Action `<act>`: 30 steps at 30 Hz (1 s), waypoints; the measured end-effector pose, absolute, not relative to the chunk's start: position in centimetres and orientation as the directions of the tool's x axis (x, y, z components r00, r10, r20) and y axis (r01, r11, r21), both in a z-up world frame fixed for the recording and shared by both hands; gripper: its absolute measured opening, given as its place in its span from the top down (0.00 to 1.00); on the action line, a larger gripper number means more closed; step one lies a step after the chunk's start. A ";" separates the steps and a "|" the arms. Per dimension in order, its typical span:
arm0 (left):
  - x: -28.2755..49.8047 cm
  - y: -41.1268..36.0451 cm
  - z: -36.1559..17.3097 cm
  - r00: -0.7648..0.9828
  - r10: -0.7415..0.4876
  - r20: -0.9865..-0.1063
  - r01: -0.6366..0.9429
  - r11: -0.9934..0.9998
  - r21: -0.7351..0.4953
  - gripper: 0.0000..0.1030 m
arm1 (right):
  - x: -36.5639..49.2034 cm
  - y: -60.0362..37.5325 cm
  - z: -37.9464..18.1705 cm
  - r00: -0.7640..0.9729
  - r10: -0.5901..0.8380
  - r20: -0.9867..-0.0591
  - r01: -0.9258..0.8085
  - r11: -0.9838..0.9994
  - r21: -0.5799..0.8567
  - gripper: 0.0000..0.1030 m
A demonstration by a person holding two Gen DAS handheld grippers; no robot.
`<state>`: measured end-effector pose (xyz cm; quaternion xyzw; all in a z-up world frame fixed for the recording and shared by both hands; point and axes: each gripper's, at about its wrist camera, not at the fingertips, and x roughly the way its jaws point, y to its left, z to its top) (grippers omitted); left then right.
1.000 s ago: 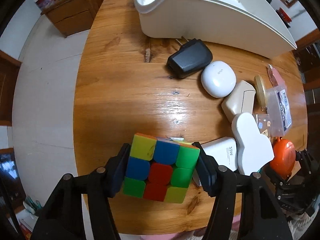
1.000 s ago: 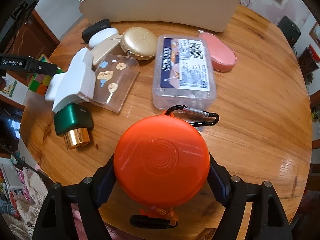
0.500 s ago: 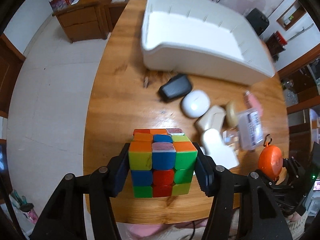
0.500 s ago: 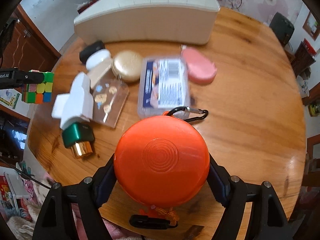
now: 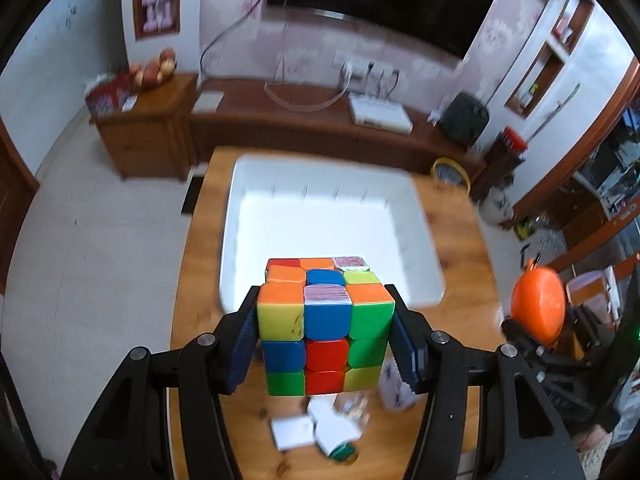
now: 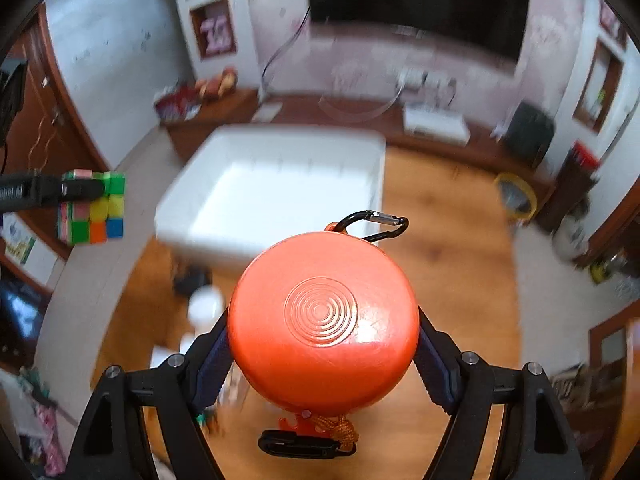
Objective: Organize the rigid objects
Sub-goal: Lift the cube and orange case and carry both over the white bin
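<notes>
My left gripper is shut on a Rubik's cube and holds it high above the round wooden table, just short of the white bin. My right gripper is shut on a round orange case with a black carabiner, also lifted high in front of the white bin. The cube shows at the left of the right wrist view. The orange case shows at the right of the left wrist view.
Small items lie blurred on the table below: white boxes and a green-capped piece in the left wrist view, a black case and white case in the right wrist view. A wooden cabinet and TV stand lie beyond.
Both grippers have risen well above the table and tilted up toward the white bin, each still holding its object. The items on the table have dropped low in both views.
</notes>
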<state>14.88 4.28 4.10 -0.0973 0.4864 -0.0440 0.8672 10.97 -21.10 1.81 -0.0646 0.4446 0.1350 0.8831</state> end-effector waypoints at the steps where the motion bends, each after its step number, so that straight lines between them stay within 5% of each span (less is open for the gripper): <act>1: 15.5 4.3 4.7 0.534 -0.170 -0.828 -0.015 0.978 -0.210 0.40 | 12.1 -21.1 3.3 0.593 0.176 -0.786 -0.281 0.960 0.003 0.22; 9: 22.9 4.1 1.9 0.538 -0.170 -0.825 -0.046 0.972 -0.231 0.40 | 21.2 -19.2 6.6 0.659 0.171 -0.732 -0.233 0.972 0.018 0.22; 22: 29.6 4.2 -12.2 0.348 -0.136 -0.928 -0.136 0.972 -0.193 0.40 | 27.3 -14.4 -10.1 0.392 0.080 -0.916 -0.316 0.947 -0.053 0.22; 30: 29.8 2.5 -15.8 0.281 -0.152 -0.948 -0.085 0.980 -0.182 0.40 | 28.8 -13.9 -14.5 0.278 0.050 -0.959 -0.334 0.941 -0.047 0.21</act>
